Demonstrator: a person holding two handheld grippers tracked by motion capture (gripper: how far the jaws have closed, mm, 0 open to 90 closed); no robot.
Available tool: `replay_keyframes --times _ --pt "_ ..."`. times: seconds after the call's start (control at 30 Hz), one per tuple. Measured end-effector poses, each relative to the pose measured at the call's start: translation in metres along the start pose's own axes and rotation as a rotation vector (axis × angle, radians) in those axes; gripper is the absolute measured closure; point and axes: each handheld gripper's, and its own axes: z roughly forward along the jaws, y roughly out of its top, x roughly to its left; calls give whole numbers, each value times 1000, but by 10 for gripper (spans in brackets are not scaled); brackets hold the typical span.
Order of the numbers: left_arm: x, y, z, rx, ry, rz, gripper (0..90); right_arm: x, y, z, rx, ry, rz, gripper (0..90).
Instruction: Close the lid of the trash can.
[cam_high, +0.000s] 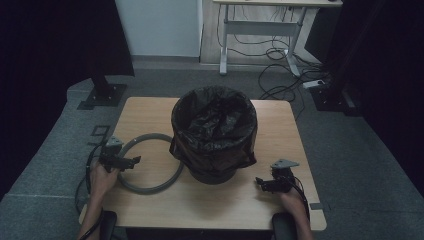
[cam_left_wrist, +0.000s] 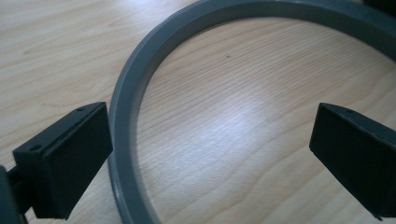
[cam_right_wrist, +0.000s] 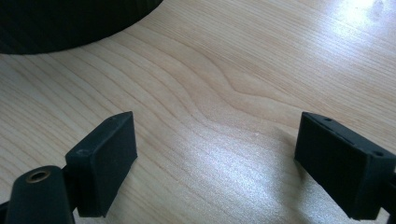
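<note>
Grey ring (cam_high: 150, 163): flat on the desk (cam_high: 210, 200), left of the bin and right up against its base as far as I can tell from the high view. Plain grey hoop, bare wood showing through the middle. In the left gripper view it curves up from the bottom edge and sweeps off to the top right.

Left claw (cam_high: 131, 162): spread wide, gripping nothing. It sits over the ring's left side, jaws pointing toward the bin. In the left gripper view (cam_left_wrist: 210, 154) one jaw is outside the band, just beside it, and the other is well inside the hoop, so the band runs between the two. Pads aren't pressing on it. Can't tell if the near jaw actually touches the ring.

Left hand (cam_high: 102, 177): comes in from the bottom left, wrapped around the gripper body, cable trailing back toward the desk edge.

Bin (cam_high: 214, 135): round, dark, lined with a black bag (cam_high: 212, 117) whose edge is folded over the rim. Roughly mid-desk, upright.

Right claw (cam_high: 260, 183): also released, nothing in it. Low over bare wood at the front right, near the bin's base but apart from it. In the right gripper view (cam_right_wrist: 215, 158) both jaws stand wide with woodgrain between them, and the bin's dark bottom sits in the top left corner.

Desk: light wood, on grey carpet.
</note>
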Motion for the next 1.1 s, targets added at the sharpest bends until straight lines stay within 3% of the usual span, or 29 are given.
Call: replay_keyframes --times 0.2,0.33,0.7,0.77,0.93,1.1 --pt "10 -9 14 31 -3 -36 0 0 0 0 0 0 0 118" --pt "11 -14 23 79 19 -19 0 0 0 0 0 0 0 118" --pt "16 -18 25 58 28 -24 12 0 0 0 0 0 -1 118" --pt "20 -20 22 37 37 -33 79 0 0 0 0 0 0 118" --pt "31 -24 14 -3 62 -56 361 0 0 0 0 0 -1 118" --pt "34 -21 12 15 83 -86 574 0 0 0 0 0 1 118"
